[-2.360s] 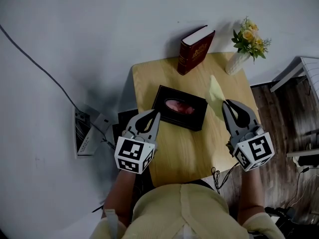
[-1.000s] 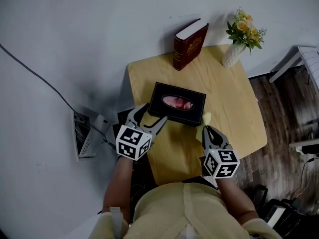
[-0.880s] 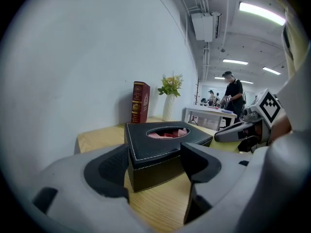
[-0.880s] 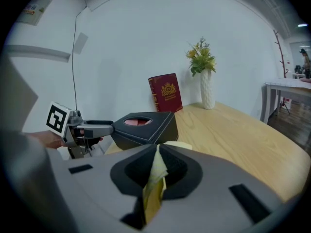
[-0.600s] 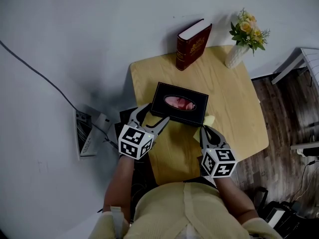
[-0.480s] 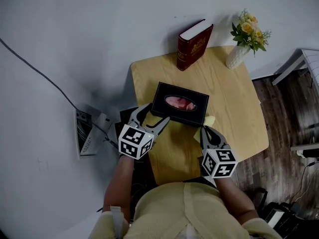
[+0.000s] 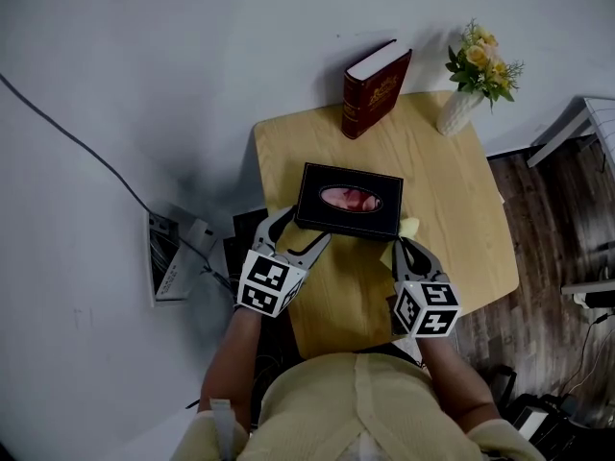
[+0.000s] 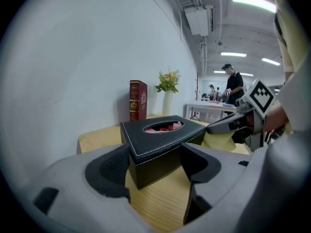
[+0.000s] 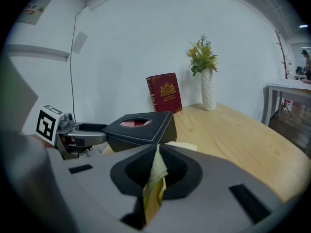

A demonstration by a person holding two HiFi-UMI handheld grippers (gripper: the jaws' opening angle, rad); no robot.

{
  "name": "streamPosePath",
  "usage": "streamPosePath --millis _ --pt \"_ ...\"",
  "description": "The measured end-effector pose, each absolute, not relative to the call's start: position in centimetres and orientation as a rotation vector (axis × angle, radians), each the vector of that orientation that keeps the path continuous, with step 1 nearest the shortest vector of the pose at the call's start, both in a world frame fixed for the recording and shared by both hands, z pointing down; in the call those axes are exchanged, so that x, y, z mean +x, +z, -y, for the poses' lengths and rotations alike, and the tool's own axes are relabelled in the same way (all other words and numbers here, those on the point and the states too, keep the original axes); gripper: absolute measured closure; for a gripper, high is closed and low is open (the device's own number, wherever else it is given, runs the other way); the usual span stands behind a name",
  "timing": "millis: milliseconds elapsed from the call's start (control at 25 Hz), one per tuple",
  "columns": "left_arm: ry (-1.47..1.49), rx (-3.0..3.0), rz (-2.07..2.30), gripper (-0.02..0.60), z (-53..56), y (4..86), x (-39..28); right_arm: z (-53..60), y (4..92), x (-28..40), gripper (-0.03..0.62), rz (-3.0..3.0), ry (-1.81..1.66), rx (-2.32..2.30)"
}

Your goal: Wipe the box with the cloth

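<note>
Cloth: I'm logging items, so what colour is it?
Cloth: pale yellow, best in the right gripper view.

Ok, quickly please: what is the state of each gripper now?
Left gripper: closed on the near corner of the box.
Right gripper: closed, holding the yellow cloth.

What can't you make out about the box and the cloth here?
Cloth: mostly hidden inside the right gripper in its view and the head view.
Left gripper: jaws straddle the box corner; grip or gap unclear, left gripper view.
Book: cover print too small.
</note>
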State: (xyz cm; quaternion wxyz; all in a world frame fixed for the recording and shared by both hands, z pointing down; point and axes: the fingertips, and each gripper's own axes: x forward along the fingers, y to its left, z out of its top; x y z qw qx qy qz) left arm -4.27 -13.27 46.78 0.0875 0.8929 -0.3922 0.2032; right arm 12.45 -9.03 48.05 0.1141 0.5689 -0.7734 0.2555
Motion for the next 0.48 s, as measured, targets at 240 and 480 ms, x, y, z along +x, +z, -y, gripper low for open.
streamPosePath --millis 240,480 --pt "0.469 2.593 1.160 0.261 12.8 46.3 -3.6 10.9 48.0 13.8 0.557 2.251 0.710 1.685" --pt "0.463 2.591 1.154 0.261 12.1 46.4 -2.9 12.7 47.8 14.8 0.557 2.243 0.695 1.692"
